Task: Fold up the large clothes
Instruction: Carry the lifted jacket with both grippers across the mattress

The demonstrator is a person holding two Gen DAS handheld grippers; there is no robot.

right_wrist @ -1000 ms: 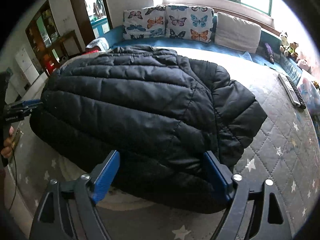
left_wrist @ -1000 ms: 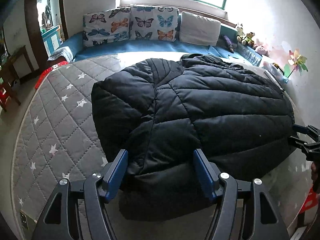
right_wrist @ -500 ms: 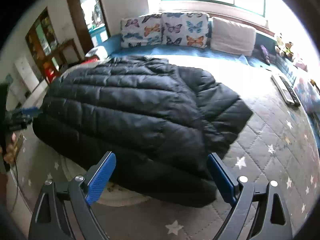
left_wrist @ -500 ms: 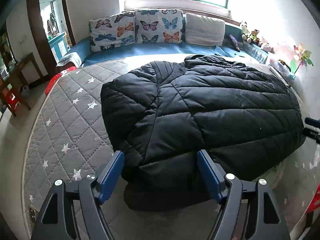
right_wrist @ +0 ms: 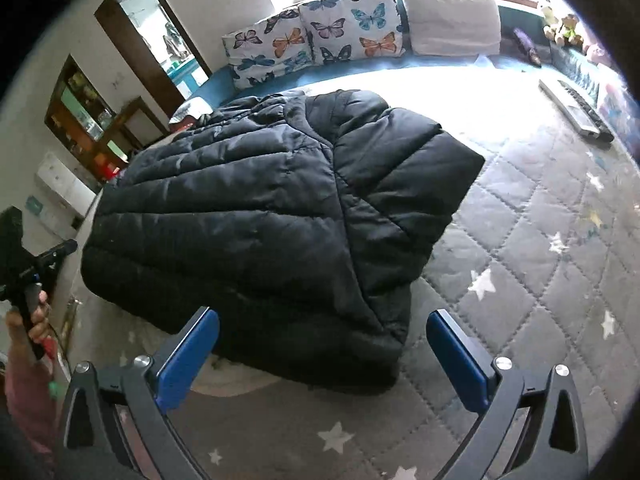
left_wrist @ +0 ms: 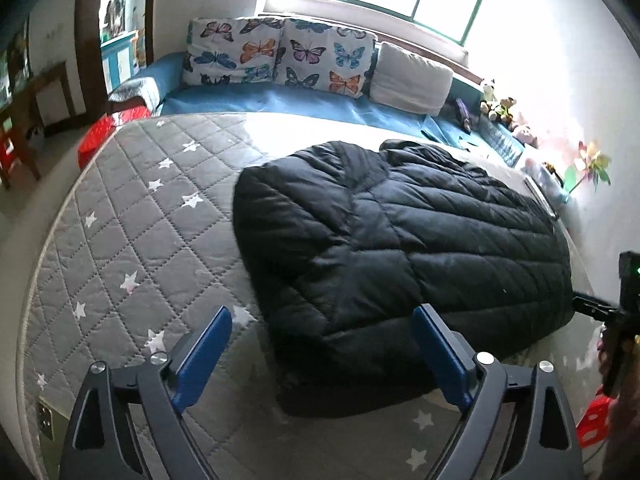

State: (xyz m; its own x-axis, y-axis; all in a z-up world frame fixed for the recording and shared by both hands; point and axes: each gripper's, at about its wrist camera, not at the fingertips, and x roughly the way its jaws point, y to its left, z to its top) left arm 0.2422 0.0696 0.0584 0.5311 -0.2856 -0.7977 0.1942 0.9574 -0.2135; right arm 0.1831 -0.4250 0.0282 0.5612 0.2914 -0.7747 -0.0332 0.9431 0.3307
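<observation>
A black puffer jacket lies folded into a thick block on the grey star-quilted mattress. My left gripper hovers at the jacket's near left corner. Its jaws are opening wide, and the blue pads touch nothing; the hem lies below and beyond them. In the right wrist view the jacket fills the middle. My right gripper hangs over its near edge with jaws opening, clear of the fabric. Each gripper also shows at the other view's edge: right gripper, left gripper in a hand.
Butterfly pillows and a white pillow line the far side on a blue sheet. Remote controls lie on the mattress at the far right. Soft toys, a pinwheel and a red stool stand along the right.
Both grippers have drawn back from the jacket's near edge and their jaws have spread wider. The jacket, earlier between the pads, now lies free on the mattress.
</observation>
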